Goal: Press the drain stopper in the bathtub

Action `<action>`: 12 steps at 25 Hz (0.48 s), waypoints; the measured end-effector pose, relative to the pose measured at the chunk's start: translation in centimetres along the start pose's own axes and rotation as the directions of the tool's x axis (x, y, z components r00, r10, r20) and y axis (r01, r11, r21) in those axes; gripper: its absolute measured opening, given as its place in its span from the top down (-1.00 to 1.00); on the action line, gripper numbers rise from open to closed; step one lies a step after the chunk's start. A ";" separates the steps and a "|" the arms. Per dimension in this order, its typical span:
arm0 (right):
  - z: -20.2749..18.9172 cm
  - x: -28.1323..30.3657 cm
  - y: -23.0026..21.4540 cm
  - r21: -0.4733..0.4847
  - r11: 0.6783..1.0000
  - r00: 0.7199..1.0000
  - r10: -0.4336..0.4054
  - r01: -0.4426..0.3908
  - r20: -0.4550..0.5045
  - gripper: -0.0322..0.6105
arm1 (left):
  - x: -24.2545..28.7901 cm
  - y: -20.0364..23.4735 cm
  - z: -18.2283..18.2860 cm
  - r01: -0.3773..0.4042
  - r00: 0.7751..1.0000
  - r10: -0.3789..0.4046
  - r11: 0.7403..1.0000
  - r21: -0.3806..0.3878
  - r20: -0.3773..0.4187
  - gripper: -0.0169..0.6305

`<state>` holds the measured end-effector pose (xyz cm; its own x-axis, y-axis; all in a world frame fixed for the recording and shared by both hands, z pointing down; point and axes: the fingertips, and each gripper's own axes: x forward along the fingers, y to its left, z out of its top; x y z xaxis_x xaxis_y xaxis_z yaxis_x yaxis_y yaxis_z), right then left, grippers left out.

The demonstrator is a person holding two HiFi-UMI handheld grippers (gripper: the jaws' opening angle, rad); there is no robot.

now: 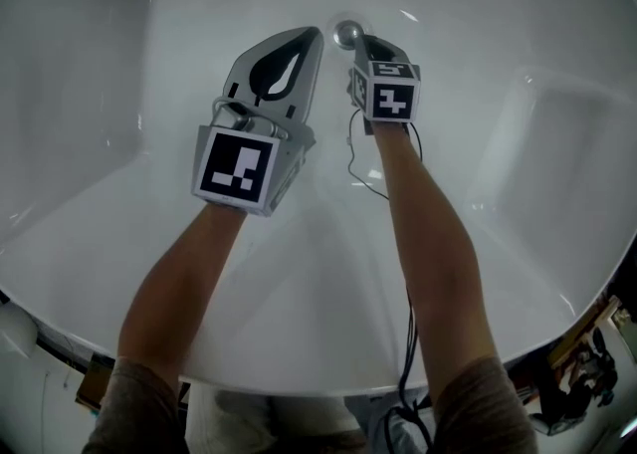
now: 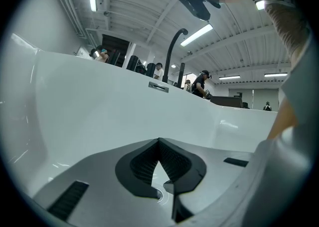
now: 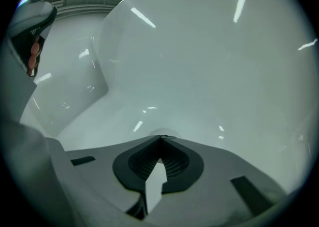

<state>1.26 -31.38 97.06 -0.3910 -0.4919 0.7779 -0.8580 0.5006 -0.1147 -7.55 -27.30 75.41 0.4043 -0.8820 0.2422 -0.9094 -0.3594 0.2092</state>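
A round chrome drain stopper sits in the floor of the white bathtub. My right gripper is shut, with its tips meeting right at the stopper's near edge. In the right gripper view the stopper's rim just peeks over the closed tips of the right gripper. To the left of the stopper my left gripper hovers shut and holds nothing. The left gripper points at the tub's far wall in its own view.
The tub's curved walls rise on all sides, and a recessed ledge shows at the right. A black cable hangs from the right gripper. Beyond the rim stand a black faucet and several people.
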 end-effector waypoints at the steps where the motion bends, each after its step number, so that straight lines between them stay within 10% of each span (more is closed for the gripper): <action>1: 0.5 -0.9 0.2 0.002 1.000 1.000 0.002 -0.002 0.010 0.90 | -0.3 -0.5 0.6 -0.001 1.000 0.001 1.000 0.005 0.000 0.94; 12: 8.4 -11.3 2.1 -0.006 1.000 0.993 0.029 -0.028 0.119 0.90 | -2.8 -3.6 9.1 -0.013 1.000 0.012 0.999 0.036 0.017 0.94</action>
<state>1.05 -30.75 82.83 -0.4524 -0.5583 0.6955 -0.8445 0.5189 -0.1328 -6.27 -26.33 65.41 0.3917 -0.8913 0.2282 -0.9173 -0.3590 0.1721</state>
